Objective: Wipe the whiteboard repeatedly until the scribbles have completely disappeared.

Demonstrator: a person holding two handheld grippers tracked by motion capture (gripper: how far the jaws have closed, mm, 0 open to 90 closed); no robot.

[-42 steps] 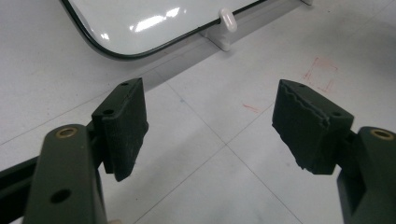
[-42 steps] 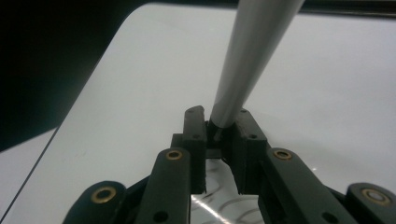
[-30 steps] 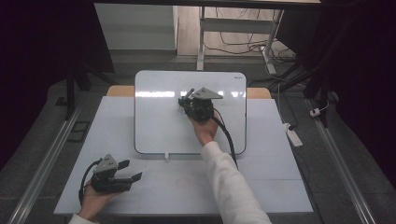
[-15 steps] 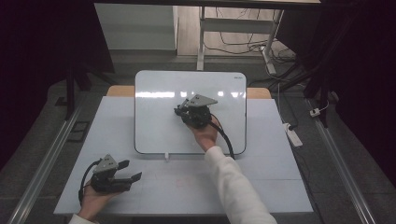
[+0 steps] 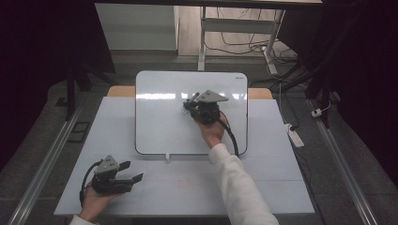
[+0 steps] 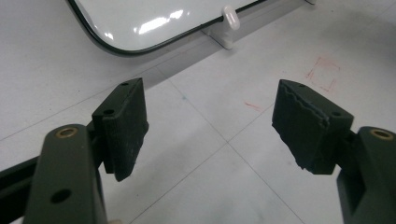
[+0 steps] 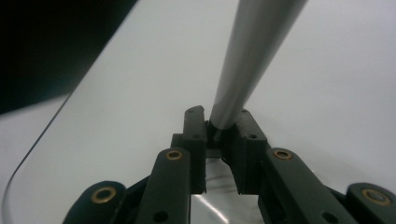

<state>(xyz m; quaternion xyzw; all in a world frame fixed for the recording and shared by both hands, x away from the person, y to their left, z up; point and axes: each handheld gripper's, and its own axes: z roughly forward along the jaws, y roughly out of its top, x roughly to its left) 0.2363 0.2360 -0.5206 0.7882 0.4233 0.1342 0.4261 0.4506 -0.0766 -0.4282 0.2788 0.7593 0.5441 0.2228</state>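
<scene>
High view: whiteboard (image 5: 159, 117) lies flat at centre frame on the table (image 5: 281, 187), so its face is open to write on. The right gripper (image 5: 192, 104) sits over the board's middle, upper centre of frame, hand behind it, cable trailing toward the lower right; it looks like it is working a pen on the board, though the pen is too small to make out here. The left gripper (image 5: 133, 172) rests at lower left on the table, well off the board, likely parked out of the way. Left gripper view: jaws spread wide with nothing between them, bare table below, the board's rounded corner (image 6: 140, 28) at upper left, a faint red mark (image 6: 322, 74) at right. Right gripper view: right gripper (image 7: 219, 130) clamped tight on a grey pen (image 7: 247, 60), which rises from between the jaws at centre up to the top of frame, slanted over the white board (image 7: 116, 116), probably angled for writing; the tip is out of frame.
</scene>
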